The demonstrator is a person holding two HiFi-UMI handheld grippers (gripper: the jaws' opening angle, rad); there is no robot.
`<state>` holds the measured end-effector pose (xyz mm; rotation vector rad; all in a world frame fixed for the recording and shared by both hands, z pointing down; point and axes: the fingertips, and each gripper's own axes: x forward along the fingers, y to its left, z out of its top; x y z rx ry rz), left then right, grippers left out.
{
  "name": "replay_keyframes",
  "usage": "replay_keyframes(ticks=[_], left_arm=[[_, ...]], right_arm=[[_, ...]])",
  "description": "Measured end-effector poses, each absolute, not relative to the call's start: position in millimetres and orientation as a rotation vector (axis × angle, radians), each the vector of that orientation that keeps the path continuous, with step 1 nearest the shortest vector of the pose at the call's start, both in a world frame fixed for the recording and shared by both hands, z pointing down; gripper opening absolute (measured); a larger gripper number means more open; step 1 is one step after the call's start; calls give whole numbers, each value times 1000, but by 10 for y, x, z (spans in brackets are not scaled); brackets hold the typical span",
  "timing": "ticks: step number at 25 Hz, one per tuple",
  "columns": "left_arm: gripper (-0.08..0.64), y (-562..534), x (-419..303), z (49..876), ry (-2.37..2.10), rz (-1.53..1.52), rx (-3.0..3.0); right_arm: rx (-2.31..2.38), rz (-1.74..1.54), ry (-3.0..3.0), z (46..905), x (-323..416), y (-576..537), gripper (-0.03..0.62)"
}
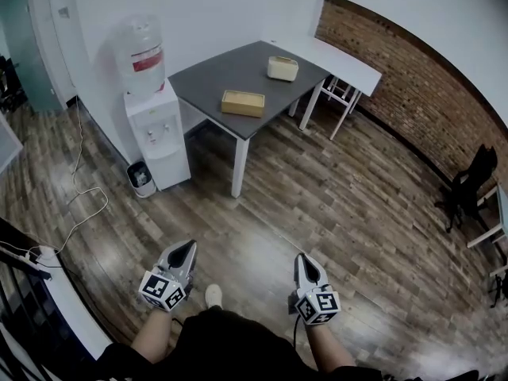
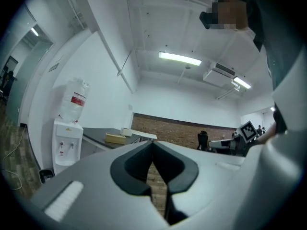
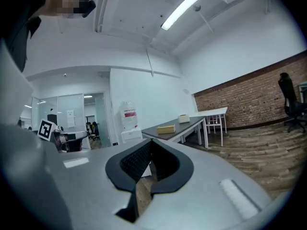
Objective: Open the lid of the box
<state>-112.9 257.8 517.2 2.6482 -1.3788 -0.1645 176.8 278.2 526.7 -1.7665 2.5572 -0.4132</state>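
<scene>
A flat tan box (image 1: 243, 102) lies on the dark grey table (image 1: 214, 74) across the room, its lid down. A smaller cream box (image 1: 282, 68) sits farther back on the same table. My left gripper (image 1: 187, 248) and right gripper (image 1: 303, 259) are held low over the wood floor, far short of the table, both pointing toward it. In the left gripper view the left gripper (image 2: 152, 143) has its jaws together with nothing in them, and the tan box (image 2: 115, 138) is small in the distance. The right gripper (image 3: 151, 142) is likewise shut and empty, with the tan box (image 3: 166, 129) far ahead.
A white water dispenser (image 1: 156, 130) with a bottle stands left of the table, with a small bin (image 1: 142, 178) beside it. A white desk (image 1: 343, 62) adjoins the table by the brick wall. A cable (image 1: 82, 205) trails on the floor at left. A black chair (image 1: 468, 185) stands at right.
</scene>
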Motion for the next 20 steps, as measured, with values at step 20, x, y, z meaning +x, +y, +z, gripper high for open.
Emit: replay_keyframes(ticks=[20], left_arm=[[0,1441,-1779,5197,-1292,-174,2646]], right_arm=[[-1762,-425,2624,5238,1005,1571,3]])
